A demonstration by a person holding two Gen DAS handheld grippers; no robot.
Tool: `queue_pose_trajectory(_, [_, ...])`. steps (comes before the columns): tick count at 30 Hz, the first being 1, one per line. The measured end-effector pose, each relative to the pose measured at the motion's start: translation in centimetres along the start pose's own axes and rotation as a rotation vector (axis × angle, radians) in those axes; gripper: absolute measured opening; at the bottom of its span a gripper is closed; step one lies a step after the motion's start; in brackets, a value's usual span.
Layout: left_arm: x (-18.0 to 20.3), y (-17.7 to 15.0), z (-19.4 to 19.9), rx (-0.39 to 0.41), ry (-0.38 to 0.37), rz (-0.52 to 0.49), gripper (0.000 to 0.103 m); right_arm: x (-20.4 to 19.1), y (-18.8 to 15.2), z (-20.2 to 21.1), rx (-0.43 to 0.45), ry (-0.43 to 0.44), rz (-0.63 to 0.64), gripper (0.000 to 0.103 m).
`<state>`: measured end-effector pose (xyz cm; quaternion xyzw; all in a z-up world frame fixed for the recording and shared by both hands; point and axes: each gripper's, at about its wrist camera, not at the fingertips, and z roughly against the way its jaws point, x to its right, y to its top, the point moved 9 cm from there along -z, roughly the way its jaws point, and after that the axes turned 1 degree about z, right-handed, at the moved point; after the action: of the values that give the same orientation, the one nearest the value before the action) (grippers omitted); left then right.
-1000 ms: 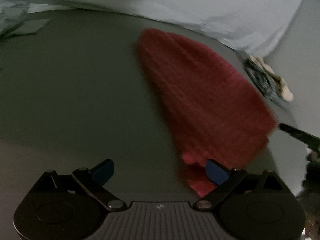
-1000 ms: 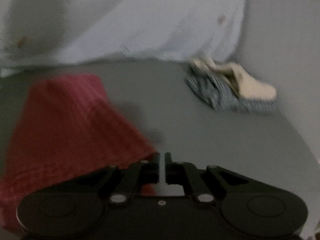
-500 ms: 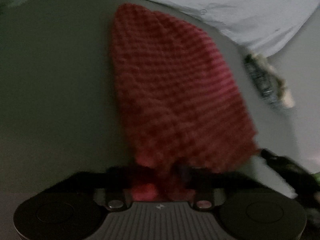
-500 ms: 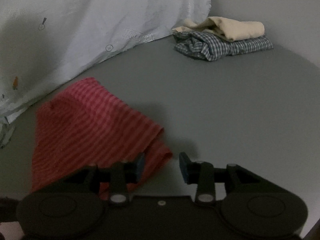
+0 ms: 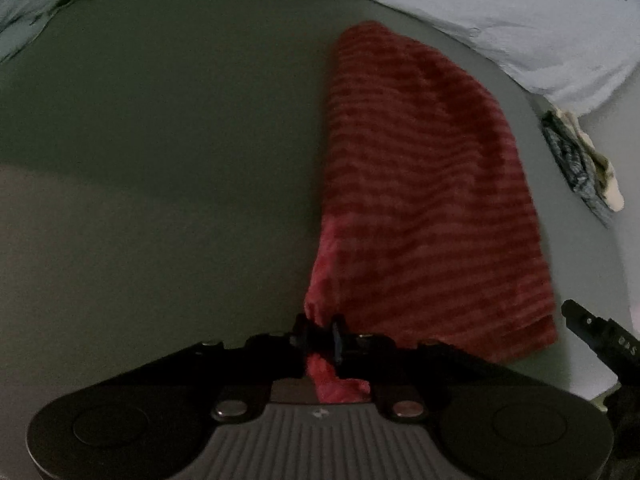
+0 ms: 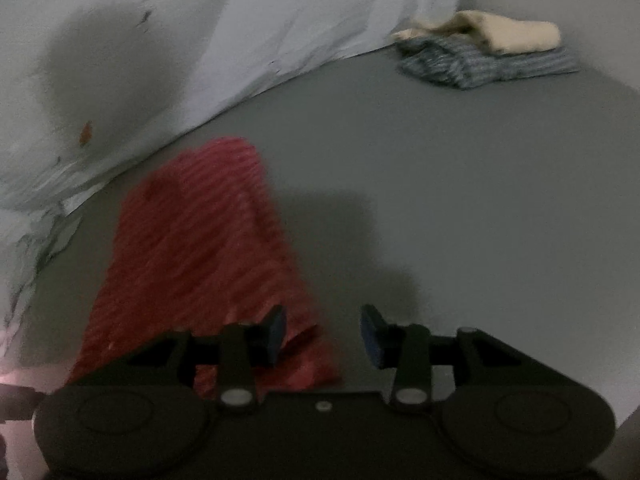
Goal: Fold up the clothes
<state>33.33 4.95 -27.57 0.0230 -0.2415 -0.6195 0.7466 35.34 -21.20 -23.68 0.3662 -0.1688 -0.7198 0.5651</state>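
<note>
Where a second ago wide, left gripper [image 5: 320, 336] jaws now pinching red striped cloth [image 5: 432, 200], opening; right gripper [image 6: 322, 334] jaws parted, opening, beside it.

The grey table [image 5: 160, 160] lies bare left of the red striped cloth [image 5: 432, 200]. A pale sheet [image 6: 200, 40] crowds the far edge; folded clothes [image 6: 488, 56] sit at the far right corner.

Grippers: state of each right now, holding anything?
Left gripper: pinching a corner of the red striped cloth, jaws easing open.
Right gripper: jaws opening, pads off the cloth, holding nothing.
</note>
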Motion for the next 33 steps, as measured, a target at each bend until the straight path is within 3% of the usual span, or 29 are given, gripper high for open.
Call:
queue_pose_trajectory(3, [0.2,-0.2,0.0,0.005,0.014,-0.030,0.020,-2.2,-0.6,0.0,0.009,0.042,0.052,0.043])
queue_pose_trajectory(6, [0.4,-0.5,-0.1,0.007,0.029,-0.070,0.027,-3.2,-0.8,-0.8,0.004,-0.053,0.181,0.043])
queue_pose_trajectory(10, [1.1,-0.9,-0.1,0.017,0.064,-0.157,0.032,-3.7,-0.1,-1.8,0.017,-0.062,0.225,0.041])
queue_pose_trajectory(12, [1.6,-1.1,-0.2,0.023,0.099,-0.207,0.032,-4.3,-0.2,-2.3,-0.007,-0.038,0.271,0.010])
queue_pose_trajectory(13, [1.9,-1.2,-0.3,0.024,0.112,-0.220,0.032,-4.7,-0.3,-2.5,-0.018,-0.033,0.299,0.000])
queue_pose_trajectory(15, [2.0,-1.2,-0.5,0.022,0.122,-0.227,0.032,-5.2,-0.2,-1.8,-0.004,-0.029,0.350,0.000])
queue_pose_trajectory(19, [1.2,-1.1,-0.2,0.021,0.083,-0.162,0.032,-4.4,0.9,2.7,0.077,-0.003,0.270,0.000])
queue_pose_trajectory(27, [1.2,-1.2,-0.2,0.021,0.078,-0.154,0.032,-0.6,0.0,4.6,0.065,-0.044,0.106,0.000])
queue_pose_trajectory(30, [1.4,-1.3,-0.3,0.025,0.079,-0.168,0.035,0.5,-0.6,3.5,0.019,-0.060,0.075,0.001])
queue_pose_trajectory(33, [1.6,-1.4,-0.2,0.024,0.066,-0.171,0.044,0.2,-0.7,2.4,0.010,-0.020,0.057,0.013])
